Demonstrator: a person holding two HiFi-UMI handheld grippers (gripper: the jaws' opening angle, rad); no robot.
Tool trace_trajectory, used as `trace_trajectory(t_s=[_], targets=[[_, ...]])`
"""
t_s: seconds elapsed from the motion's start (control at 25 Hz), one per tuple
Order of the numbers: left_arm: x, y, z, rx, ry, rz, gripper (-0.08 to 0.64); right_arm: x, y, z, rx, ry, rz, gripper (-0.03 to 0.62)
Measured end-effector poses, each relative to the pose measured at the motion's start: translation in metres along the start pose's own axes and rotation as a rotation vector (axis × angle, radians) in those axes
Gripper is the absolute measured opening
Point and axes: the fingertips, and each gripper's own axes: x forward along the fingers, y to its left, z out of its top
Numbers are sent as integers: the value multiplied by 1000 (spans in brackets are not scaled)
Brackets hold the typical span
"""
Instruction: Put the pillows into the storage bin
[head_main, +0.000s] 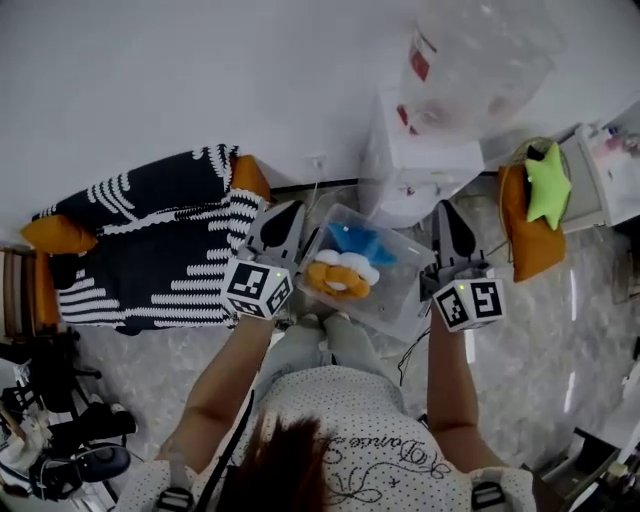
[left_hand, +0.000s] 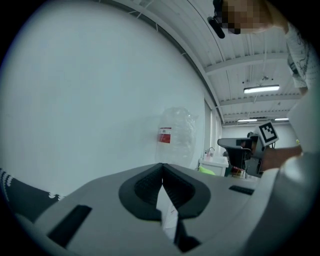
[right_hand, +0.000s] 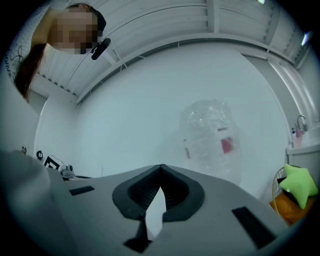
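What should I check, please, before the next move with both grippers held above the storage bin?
1. Left gripper empty: ok, jaws shut on nothing.
2. Right gripper empty: ok, jaws shut on nothing.
3. Pillows in the storage bin: ok for the orange-and-white pillow and the blue pillow.
4. Every pillow binned: not ok; the green star pillow lies outside the bin, on an orange cushion at the right.
5. Room left in the bin: cannot tell.

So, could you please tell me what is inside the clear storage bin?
Inside the storage bin lie an orange-and-white pillow and, touching it, a blue pillow. Anything beneath them is covered.
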Motion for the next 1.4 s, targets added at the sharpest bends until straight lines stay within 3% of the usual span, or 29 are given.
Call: trace_trajectory(t_s=[0.52, 0.72, 1.08, 1.4], targets=[[3, -18, 13, 5, -37, 21, 3, -14, -7, 9, 66, 16, 5, 11], [-1, -25, 21, -35, -78, 27, 3, -23, -10, 11, 54, 13, 3, 11], [-11, -37, 27, 26, -86, 56, 3, -35, -8, 4, 5, 37, -3, 11], [-5, -44, 22, 29, -65, 41, 3, -33, -10, -3, -4, 60, 5, 11]])
